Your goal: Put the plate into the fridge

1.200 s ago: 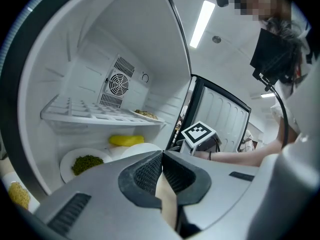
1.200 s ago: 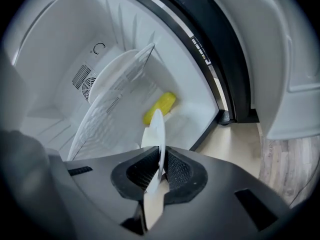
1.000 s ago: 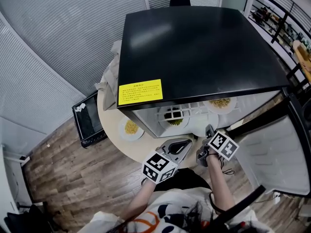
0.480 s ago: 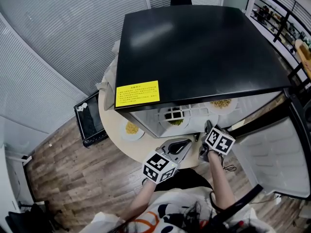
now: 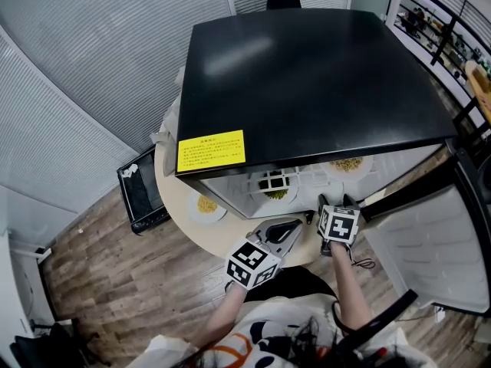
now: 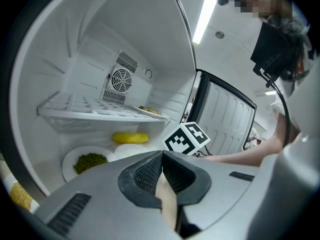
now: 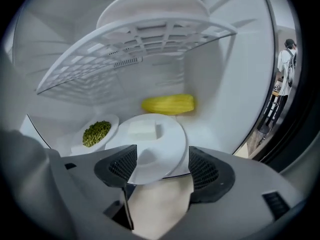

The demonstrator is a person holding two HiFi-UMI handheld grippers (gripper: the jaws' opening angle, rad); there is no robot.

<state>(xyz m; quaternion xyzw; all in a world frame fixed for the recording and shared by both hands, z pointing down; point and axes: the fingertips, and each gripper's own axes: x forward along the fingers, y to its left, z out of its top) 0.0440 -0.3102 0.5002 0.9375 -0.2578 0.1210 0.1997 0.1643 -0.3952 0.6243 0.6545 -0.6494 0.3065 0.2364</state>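
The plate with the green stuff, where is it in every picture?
Head view: the green food plate is in the middle, just inside the open fridge.
Left gripper view: lower left, on the fridge's bottom.
Right gripper view: left of middle, on the fridge's bottom.
Shared landmark: the white shelf above it.
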